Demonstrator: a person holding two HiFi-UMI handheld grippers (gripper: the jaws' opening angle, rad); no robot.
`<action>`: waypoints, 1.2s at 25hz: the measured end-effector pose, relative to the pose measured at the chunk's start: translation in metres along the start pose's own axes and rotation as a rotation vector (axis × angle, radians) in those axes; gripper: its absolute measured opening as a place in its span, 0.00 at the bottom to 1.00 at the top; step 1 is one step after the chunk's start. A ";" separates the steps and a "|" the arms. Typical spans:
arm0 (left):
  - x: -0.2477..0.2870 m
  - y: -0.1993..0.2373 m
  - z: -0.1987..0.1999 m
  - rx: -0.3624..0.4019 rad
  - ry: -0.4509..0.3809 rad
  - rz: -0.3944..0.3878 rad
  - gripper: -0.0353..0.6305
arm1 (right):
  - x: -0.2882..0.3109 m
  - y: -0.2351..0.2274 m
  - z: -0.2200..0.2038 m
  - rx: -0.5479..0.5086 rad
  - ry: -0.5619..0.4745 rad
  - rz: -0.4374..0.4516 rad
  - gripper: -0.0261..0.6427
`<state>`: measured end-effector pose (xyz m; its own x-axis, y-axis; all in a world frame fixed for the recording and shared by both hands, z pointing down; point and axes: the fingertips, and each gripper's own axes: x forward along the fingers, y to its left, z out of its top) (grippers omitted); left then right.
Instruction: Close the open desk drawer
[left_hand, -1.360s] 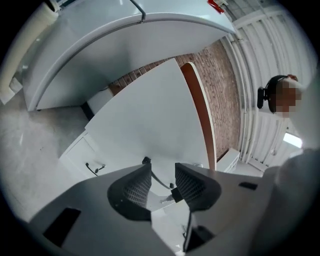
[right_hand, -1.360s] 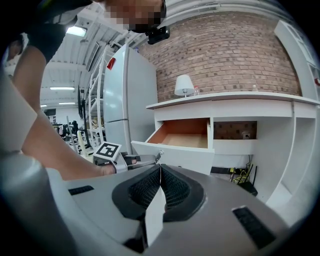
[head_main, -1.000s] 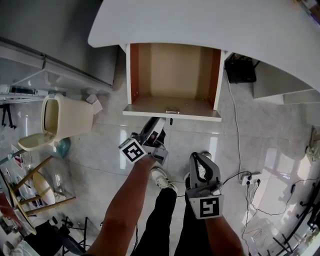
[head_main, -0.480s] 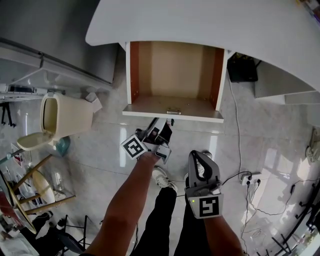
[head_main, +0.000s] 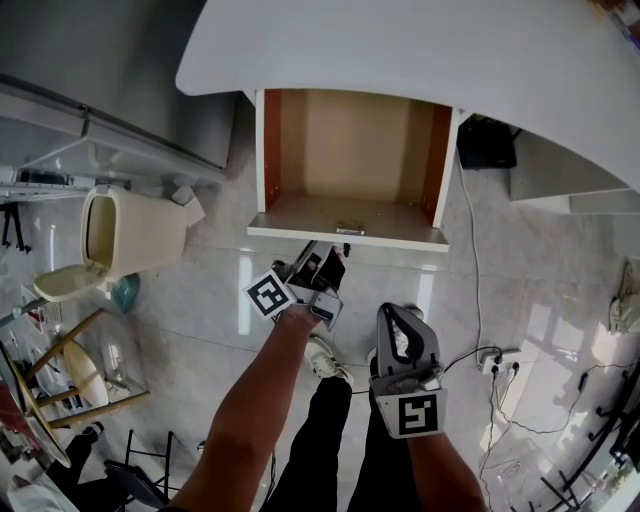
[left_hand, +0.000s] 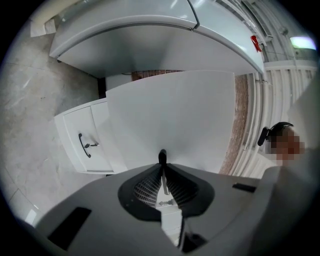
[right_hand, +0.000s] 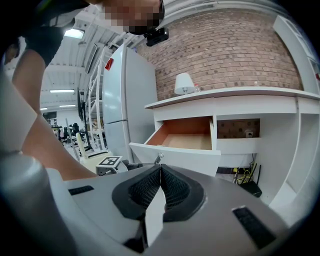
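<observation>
Down on the open drawer (head_main: 350, 160), jutting out from under the white desk top (head_main: 420, 50). Squeezing in with the left gripper (head_main: 333, 258) right at the drawer front (left_hand: 170, 115), jaws closing, nearly together, with a thin metal sliver of the handle (right_hand: 158, 158) caught between the pads. Holding the right gripper (head_main: 398, 312) lower, above the person's legs (head_main: 330, 440), jaws pressed together on nothing, aimed at the drawer from well apart.

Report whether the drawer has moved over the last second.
No. The drawer sticks out from under the desk top just as far as before, still fully open.
</observation>
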<state>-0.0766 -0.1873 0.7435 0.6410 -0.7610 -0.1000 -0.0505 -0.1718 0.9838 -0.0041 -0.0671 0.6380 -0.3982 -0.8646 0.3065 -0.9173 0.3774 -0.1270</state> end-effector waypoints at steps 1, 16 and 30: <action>0.000 0.000 0.000 -0.009 -0.001 0.003 0.10 | 0.000 0.000 0.000 0.000 0.001 0.000 0.08; 0.004 -0.024 0.005 0.004 0.001 0.022 0.10 | -0.001 0.006 0.010 0.003 -0.010 0.011 0.08; 0.019 -0.058 0.016 -0.026 -0.059 0.023 0.10 | -0.005 0.001 0.033 0.015 -0.029 0.031 0.08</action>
<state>-0.0742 -0.2019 0.6819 0.5934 -0.8003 -0.0855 -0.0442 -0.1385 0.9894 -0.0037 -0.0735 0.6057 -0.4260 -0.8620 0.2746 -0.9045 0.3991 -0.1503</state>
